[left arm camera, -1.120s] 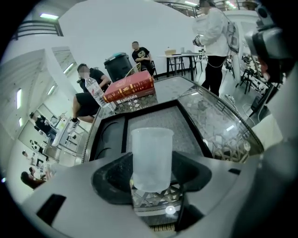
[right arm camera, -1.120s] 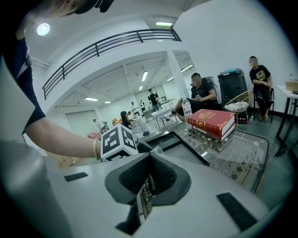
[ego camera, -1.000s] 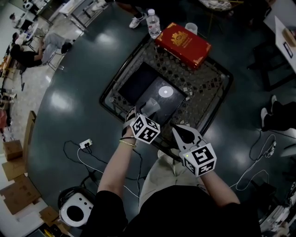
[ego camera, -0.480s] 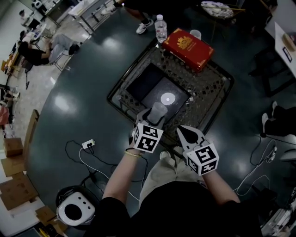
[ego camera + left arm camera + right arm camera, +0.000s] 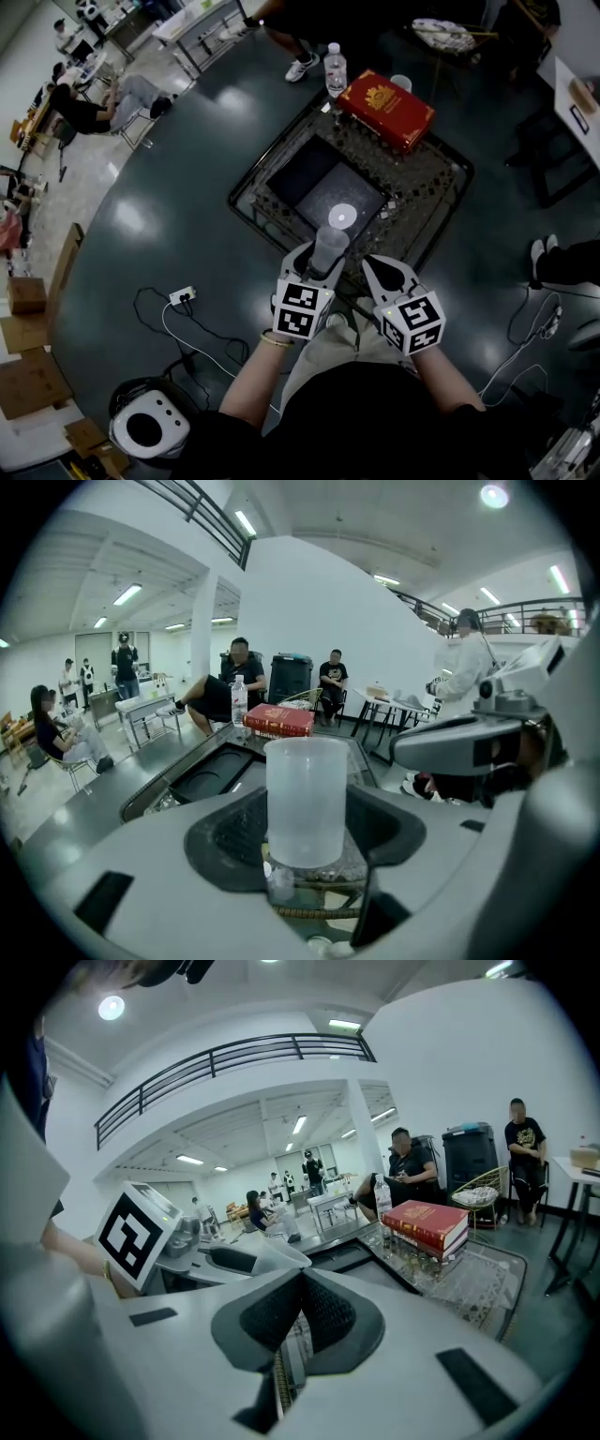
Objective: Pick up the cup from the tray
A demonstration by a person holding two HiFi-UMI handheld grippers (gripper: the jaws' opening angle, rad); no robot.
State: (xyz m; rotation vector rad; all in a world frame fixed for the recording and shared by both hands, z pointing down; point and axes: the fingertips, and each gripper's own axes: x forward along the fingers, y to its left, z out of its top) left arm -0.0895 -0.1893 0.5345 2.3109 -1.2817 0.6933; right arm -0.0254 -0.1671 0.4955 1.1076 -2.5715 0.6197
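- The left gripper [image 5: 319, 266] sits nearest, on the person's side of the tray [image 5: 298, 174]. Its jaws pinch the cup [image 5: 330, 247] from both sides — the left gripper view shows the dark pads of the left gripper [image 5: 305, 834] pressed against the lower half of the cup [image 5: 306, 803].
- The cup is translucent, upright and open at the top. In the head view it shows at the tray's near corner. In the left gripper view its base hangs clear above the near rim of the table [image 5: 309, 913], not on the tray.
- The right gripper [image 5: 381, 274] is just to the right of the cup, also on the near side of the tray. Its jaws are pressed together with nothing between them, as the right gripper view shows [image 5: 300, 1309].
- The tray is a dark rectangle set into the patterned glass top of the table [image 5: 427, 187]. A small white disc [image 5: 342, 215] lies on the tray's near part, just beyond the cup.
- Beyond the tray's far edge a red box [image 5: 386, 110] rests on the table — it appears past the cup in the left gripper view [image 5: 278, 720] and to the right in the right gripper view [image 5: 427, 1225].
- A water bottle [image 5: 335, 69] stands upright just left of the red box, at the table's far corner.
- Farther than the tray and the table, seated people [image 5: 236, 682] are in the room.
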